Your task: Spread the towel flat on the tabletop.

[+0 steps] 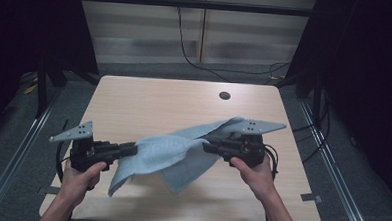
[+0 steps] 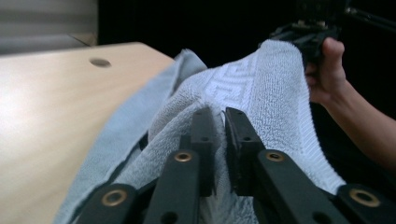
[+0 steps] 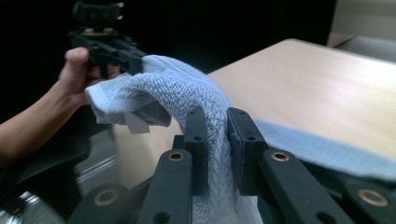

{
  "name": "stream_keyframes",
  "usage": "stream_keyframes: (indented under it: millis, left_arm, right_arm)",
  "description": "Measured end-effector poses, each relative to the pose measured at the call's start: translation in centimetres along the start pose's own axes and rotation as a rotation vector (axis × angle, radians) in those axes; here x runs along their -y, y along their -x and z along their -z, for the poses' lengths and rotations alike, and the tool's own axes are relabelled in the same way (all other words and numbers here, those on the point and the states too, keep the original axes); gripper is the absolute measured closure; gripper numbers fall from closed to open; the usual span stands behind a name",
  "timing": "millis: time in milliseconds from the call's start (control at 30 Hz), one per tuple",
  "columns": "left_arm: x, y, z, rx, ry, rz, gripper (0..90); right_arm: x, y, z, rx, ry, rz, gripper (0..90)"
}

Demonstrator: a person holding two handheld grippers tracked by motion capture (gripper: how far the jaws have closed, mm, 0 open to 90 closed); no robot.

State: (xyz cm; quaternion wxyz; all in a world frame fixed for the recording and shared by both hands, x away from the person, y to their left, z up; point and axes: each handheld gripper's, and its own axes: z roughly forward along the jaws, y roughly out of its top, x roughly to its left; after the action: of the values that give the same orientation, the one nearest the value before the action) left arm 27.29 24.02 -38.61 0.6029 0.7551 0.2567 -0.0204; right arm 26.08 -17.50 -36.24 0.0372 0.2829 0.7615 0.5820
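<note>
i am holding the towel (image 1: pixel 169 154) up between both grippers, lower middle of the high view, its bulk sagging toward the table (image 1: pixel 149 98) with a corner hanging at lower left. left gripper (image 1: pixel 132 150): jaws nearly closed, pinching a bunched fold of terry, seen close in the left gripper view (image 2: pixel 217 116). right gripper (image 1: pixel 206 147): jaws likewise clamping a thick ridge of cloth, seen in the right gripper view (image 3: pixel 215 116). no slack is showing between pads and fabric in either.

step in hand, as i am judging it: lifting and spreading the towel. doing it well means keeping both pinches firm, drawing the grippers apart evenly so the span is tightening without tearing free, and keeping the hanging corner clear of the table edge.

pose: both hands are coming in from the bottom of the frame, grippers pointing inward toward each other, roughly level, right one sitting slightly higher in the frame.
</note>
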Motion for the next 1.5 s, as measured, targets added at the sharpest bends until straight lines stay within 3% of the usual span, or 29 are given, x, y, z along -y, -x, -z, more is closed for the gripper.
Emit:
stream_keyframes:
  millis: [33,100,167,233,267,300,333,367,400,467,500,533,633,700,867,933,967,1000,1033,1067,1100,1167,1200,1233,1367,1500]
  left_arm:
    - [0.0,0.0,0.0,0.000,0.000,0.000,76.2]
    - [0.9,-0.6,0.0,0.023,-0.001,0.016,72.4]
    - [1.0,-0.9,0.0,0.019,0.006,0.031,70.3]
    - [1.1,-1.6,-0.4,0.002,-0.010,0.036,69.7]
    - [1.4,-2.4,-1.4,-0.023,-0.036,0.043,68.8]
    - [1.4,-2.4,-1.4,-0.023,-0.036,0.043,68.4]
    - [1.9,-3.7,-2.6,-0.034,-0.067,0.069,67.6]
    - [1.9,-3.7,-2.6,-0.034,-0.067,0.069,67.3]
    - [2.7,-4.9,-3.9,-0.074,-0.097,0.083,67.2]
    - [3.3,-5.9,-5.2,-0.103,-0.145,0.099,65.3]
    - [3.3,-5.9,-5.2,-0.103,-0.145,0.099,63.3]
    - [3.6,-6.9,-6.1,-0.110,-0.170,0.115,61.6]
    - [3.8,-7.8,-6.9,-0.136,-0.194,0.126,55.7]
    - [4.2,-8.4,-7.7,-0.130,-0.198,0.142,53.9]
    - [4.5,-8.5,-9.6,-0.122,-0.230,0.121,48.7]
    - [4.5,-8.6,-9.9,-0.122,-0.243,0.115,46.3]
    - [4.8,-8.9,-10.5,-0.144,-0.258,0.130,45.3]
    - [4.8,-8.9,-10.5,-0.144,-0.258,0.130,42.6]
    - [5.2,-9.2,-11.0,-0.145,-0.282,0.148,42.7]
    - [5.2,-9.2,-11.0,-0.145,-0.282,0.148,48.0]
    - [5.4,-9.2,-11.2,-0.153,-0.312,0.130,62.6]
    - [5.5,-9.1,-11.1,-0.170,-0.318,0.120,76.5]
    - [5.4,-9.2,-10.7,-0.168,-0.300,0.127,76.5]
    - [5.1,-9.2,-9.8,-0.188,-0.266,0.138,83.1]
    - [5.0,-9.2,-8.0,-0.209,-0.239,0.136,84.6]
    - [5.2,-8.7,-6.5,-0.206,-0.233,0.146,84.6]
  right_arm:
    - [0.0,0.0,0.0,0.000,0.000,0.000,78.9]
    - [2.1,-1.0,0.3,0.007,-0.064,-0.001,79.5]
    - [3.8,-1.2,0.2,0.009,-0.108,-0.011,79.6]
    - [4.7,-1.2,0.2,-0.002,-0.121,-0.030,79.6]
    - [6.6,-1.0,0.0,-0.015,-0.159,-0.058,79.3]
    - [7.2,-0.9,-0.1,-0.027,-0.171,-0.069,78.7]
    - [8.0,-0.8,-0.2,-0.038,-0.193,-0.085,76.7]
    - [8.7,-0.7,-0.3,-0.054,-0.212,-0.093,72.9]
    - [9.3,-0.7,-0.4,-0.069,-0.238,-0.095,68.3]
    - [9.5,-0.7,-0.1,-0.059,-0.236,-0.096,61.3]
    - [9.5,-0.7,-0.1,-0.059,-0.236,-0.096,61.3]
    - [8.9,-0.4,0.6,-0.061,-0.190,-0.096,57.0]
    - [8.2,0.2,0.9,-0.047,-0.159,-0.099,58.0]
    - [7.3,1.7,0.3,-0.007,-0.156,-0.092,61.8]
    - [7.7,5.7,-3.9,0.085,-0.264,-0.104,70.1]
    - [8.0,7.2,-5.6,0.109,-0.292,-0.125,70.8]
    - [8.3,7.9,-6.3,0.135,-0.300,-0.137,70.0]
    - [8.3,7.9,-6.3,0.135,-0.300,-0.137,70.0]
    - [9.0,9.1,-7.6,0.168,-0.325,-0.143,65.2]
    - [9.0,9.1,-7.6,0.168,-0.325,-0.143,65.2]
    - [9.6,9.5,-8.5,0.173,-0.342,-0.152,59.0]
    - [9.9,9.3,-8.8,0.175,-0.346,-0.145,58.2]
    - [9.9,9.3,-8.8,0.175,-0.346,-0.145,58.2]
    - [9.8,9.0,-8.7,0.190,-0.366,-0.117,58.7]
    - [10.4,8.1,-7.5,0.195,-0.379,-0.090,61.0]
    - [11.1,7.6,-5.5,0.202,-0.391,-0.096,63.7]
